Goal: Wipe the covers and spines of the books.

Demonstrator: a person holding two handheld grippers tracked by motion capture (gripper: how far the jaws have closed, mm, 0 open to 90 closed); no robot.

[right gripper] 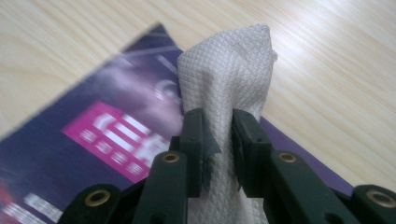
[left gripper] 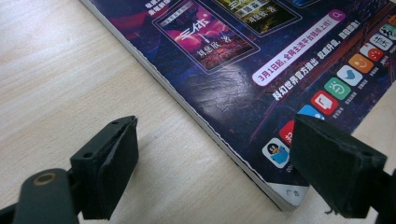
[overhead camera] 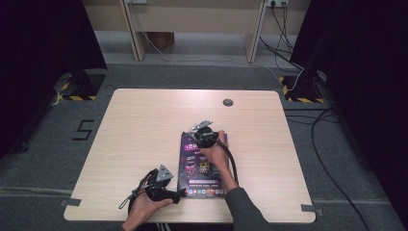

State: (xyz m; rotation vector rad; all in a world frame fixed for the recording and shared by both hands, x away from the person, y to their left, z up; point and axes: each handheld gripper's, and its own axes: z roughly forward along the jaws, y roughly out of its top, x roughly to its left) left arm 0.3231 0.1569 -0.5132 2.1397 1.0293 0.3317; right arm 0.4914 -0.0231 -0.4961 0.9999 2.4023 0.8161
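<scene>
Currently, the magazine (overhead camera: 202, 163) lies flat on the table (overhead camera: 134, 139). At the magazine's far end, the right gripper (overhead camera: 204, 132) has both jaws clamped on a folded white cloth (right gripper: 229, 74), which rests over the cover. At the magazine's near left corner, the left gripper (overhead camera: 180, 195) sits with its 2 jaws apart, straddling that corner (left gripper: 285, 196) without pressing it.

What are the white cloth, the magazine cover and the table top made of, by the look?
White cloth: likely nonwoven wipe or paper towel, matte, with an embossed diamond grid. Magazine: coated glossy paper, judging by the sheen, fine scuffs and stacked page edges. Table: pale wood-grain surface, probably laminate, satin; can't tell for sure.
</scene>
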